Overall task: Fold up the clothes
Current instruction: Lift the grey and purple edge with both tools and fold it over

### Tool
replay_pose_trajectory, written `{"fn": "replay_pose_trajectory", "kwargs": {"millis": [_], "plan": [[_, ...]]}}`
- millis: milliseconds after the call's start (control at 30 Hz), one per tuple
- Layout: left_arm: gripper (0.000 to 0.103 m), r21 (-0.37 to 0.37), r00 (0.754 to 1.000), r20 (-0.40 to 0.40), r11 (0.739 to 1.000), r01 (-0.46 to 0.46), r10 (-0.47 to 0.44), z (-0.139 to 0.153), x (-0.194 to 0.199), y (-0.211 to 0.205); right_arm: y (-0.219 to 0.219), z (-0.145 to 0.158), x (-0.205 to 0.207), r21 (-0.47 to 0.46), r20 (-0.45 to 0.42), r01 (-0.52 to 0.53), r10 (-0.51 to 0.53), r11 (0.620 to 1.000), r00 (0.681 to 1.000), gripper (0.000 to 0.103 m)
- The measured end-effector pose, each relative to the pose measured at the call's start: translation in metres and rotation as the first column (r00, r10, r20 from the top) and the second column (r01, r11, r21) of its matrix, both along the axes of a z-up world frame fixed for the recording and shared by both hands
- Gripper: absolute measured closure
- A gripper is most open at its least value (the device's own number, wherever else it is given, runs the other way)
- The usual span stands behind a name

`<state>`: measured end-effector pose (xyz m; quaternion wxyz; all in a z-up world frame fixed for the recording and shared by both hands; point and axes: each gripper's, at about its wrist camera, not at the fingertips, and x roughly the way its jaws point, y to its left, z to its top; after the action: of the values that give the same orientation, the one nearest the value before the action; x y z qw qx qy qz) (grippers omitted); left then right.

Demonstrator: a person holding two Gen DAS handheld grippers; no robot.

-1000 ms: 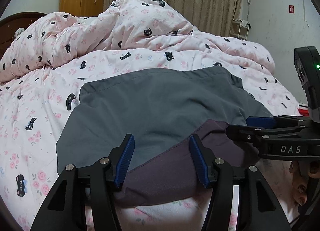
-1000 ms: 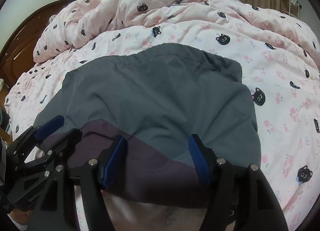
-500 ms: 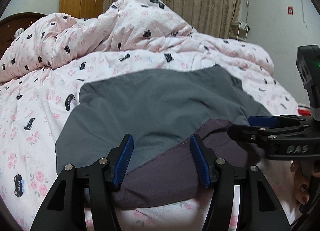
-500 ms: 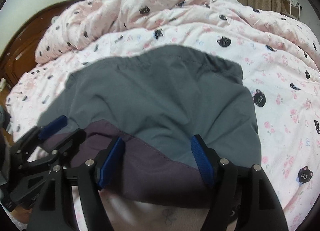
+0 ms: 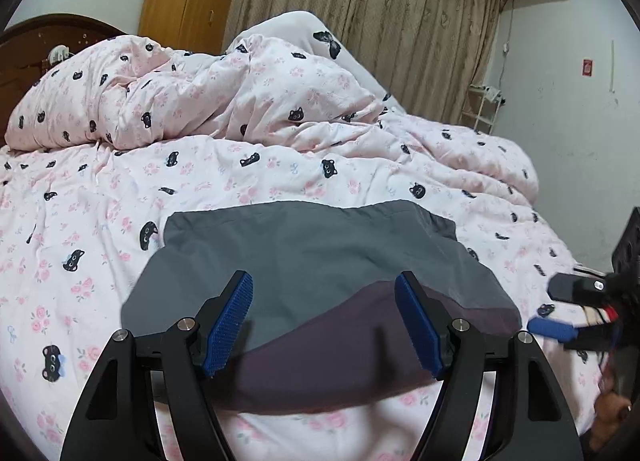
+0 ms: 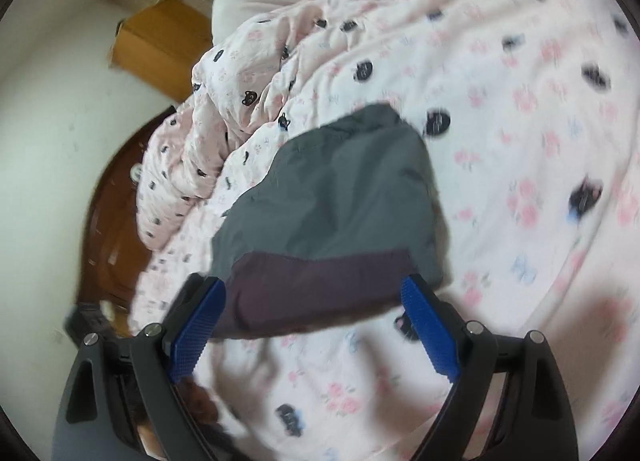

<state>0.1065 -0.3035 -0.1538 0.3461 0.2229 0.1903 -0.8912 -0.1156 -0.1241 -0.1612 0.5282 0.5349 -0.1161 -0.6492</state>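
The left claw is held level, its two blue-padded fingers spread wide with nothing between them. The right claw, tilted and motion-blurred, is likewise spread wide and gripping nothing; its tip shows at the left view's right edge.

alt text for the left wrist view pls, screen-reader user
A folded grey fabric garment with a dark purple band lies flat on a bed's pink cat-print quilt, just beyond the open blue-padded left gripper, which holds nothing. The right gripper blurs in at the right edge; beige curtains hang behind.
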Motion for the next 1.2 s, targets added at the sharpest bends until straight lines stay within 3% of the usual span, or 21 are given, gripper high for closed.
{"fn": "replay_pose_trajectory", "kwargs": {"millis": [200,333,667,700,767,900,967,1067,1200], "plan": [[0.032,0.025,0.991,0.106,0.996,-0.082,0.079,-0.032,-0.023,-0.011,0.001,-0.025,-0.009,-0.036,0.195,0.040,-0.033,0.999,0.980,0.012],[0.026,0.024,0.992,0.099,0.997,-0.079,0.077,-0.038,-0.021,-0.010,-0.006,-0.045,-0.014,-0.014,0.265,0.078,-0.072,0.997,0.961,0.012],[0.024,0.009,0.990,0.123,0.997,-0.074,0.072,-0.042,-0.026,-0.007,-0.031,-0.048,-0.011,-0.028,0.197,0.115,-0.107,0.993,0.975,0.014],[0.024,0.006,0.988,0.131,0.997,-0.076,0.075,-0.043,-0.027,-0.006,-0.033,-0.047,-0.010,-0.031,0.184,0.117,-0.109,0.993,0.977,0.016],[0.024,0.001,0.986,0.149,0.997,-0.081,0.079,-0.044,-0.030,-0.006,-0.035,-0.046,-0.011,-0.035,0.168,0.122,-0.114,0.992,0.979,0.034],[0.024,-0.003,0.980,0.178,0.996,-0.087,0.086,-0.047,-0.034,-0.006,-0.036,-0.048,-0.016,-0.045,0.163,0.123,-0.114,0.991,0.980,0.053],[0.024,-0.004,0.978,0.189,0.996,-0.089,0.088,-0.048,-0.036,-0.006,-0.036,-0.047,-0.016,-0.046,0.146,0.120,-0.112,0.992,0.983,0.073],[0.024,-0.004,0.977,0.196,0.996,-0.091,0.090,-0.047,-0.037,-0.006,-0.035,-0.039,-0.015,-0.056,0.107,0.110,-0.104,0.992,0.989,0.082],[0.024,0.016,0.988,0.135,0.996,-0.083,0.080,-0.033,-0.028,-0.009,-0.035,-0.032,-0.013,-0.047,0.062,0.105,-0.102,0.993,0.993,0.082]]}}
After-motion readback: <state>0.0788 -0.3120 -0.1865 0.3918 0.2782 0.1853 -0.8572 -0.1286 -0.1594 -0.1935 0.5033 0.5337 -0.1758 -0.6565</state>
